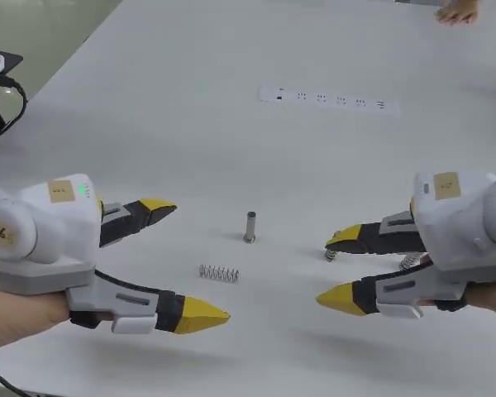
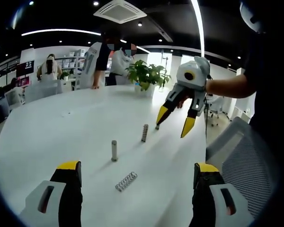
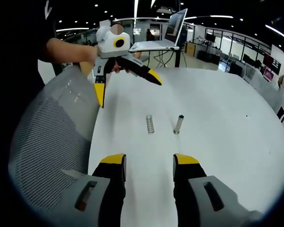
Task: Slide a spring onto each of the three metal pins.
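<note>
Spring in jaws: none; both grippers empty above the surface.
left gripper: jaws wide apart, touching nothing; loose spring lies flat just off the tips, lined up btwn them.
right gripper: jaws apart, narrower gap than left, holding nothing; second spring sits just beside upper tip, contact can't tell.
Why held so: prob pre-grasp, tips face each other w/ the work btwn, each aimed at its nearest spring.
pin: upright, bare, midway btwn grippers; near loose spring, not touching.
second spring pose: stands more on end in left gripper view; pin inside or not, can't tell.
third spring: partly hidden behind right gripper's jaws.
Progress: visible pin bare, so I'd judge early.
Next: pinch loose spring nr one end, keep bore free for pin.
Risk: pin free-standing, a nudge prob tips it.
power strip: well apart, far side.
</note>
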`<state>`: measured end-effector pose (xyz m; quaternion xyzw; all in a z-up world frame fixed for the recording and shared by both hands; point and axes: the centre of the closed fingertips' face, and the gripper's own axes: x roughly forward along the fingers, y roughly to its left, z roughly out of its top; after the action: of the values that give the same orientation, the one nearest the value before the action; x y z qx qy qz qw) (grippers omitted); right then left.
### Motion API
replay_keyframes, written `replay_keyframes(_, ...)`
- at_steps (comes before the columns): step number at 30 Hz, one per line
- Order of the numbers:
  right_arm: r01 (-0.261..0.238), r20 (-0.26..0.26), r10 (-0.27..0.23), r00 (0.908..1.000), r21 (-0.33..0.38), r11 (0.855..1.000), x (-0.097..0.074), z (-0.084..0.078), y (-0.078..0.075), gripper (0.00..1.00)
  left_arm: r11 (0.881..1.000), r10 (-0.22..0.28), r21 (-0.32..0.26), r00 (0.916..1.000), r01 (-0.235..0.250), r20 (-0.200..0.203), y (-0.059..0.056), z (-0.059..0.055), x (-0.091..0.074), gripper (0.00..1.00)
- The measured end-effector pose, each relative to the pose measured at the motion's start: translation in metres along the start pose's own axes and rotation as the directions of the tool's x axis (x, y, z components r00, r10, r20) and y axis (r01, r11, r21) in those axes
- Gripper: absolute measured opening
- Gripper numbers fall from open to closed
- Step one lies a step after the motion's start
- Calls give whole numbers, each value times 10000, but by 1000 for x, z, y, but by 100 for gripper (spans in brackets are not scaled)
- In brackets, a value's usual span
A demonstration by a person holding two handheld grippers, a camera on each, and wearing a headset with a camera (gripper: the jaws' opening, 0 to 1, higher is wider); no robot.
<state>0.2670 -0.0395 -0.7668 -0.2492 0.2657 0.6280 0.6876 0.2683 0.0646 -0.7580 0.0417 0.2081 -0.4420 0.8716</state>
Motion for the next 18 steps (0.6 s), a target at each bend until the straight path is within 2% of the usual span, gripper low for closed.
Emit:
replay_keyframes(4,-144,23,145,9999,-267,9995,5,9,-1,38,10000,-4,39,10000,4,-15,0,1,0,96)
replay_keyframes(10,-403,-213,387,9990,-839,9957,14,17,-1,38,10000,7,35,10000,-7,-9,0,1,-2,95)
replay_keyframes(18,-634,-299,602,9977,-1196,9908,27,31,-4,36,10000,37,37,10000,-37,-9,1,1,-3,95)
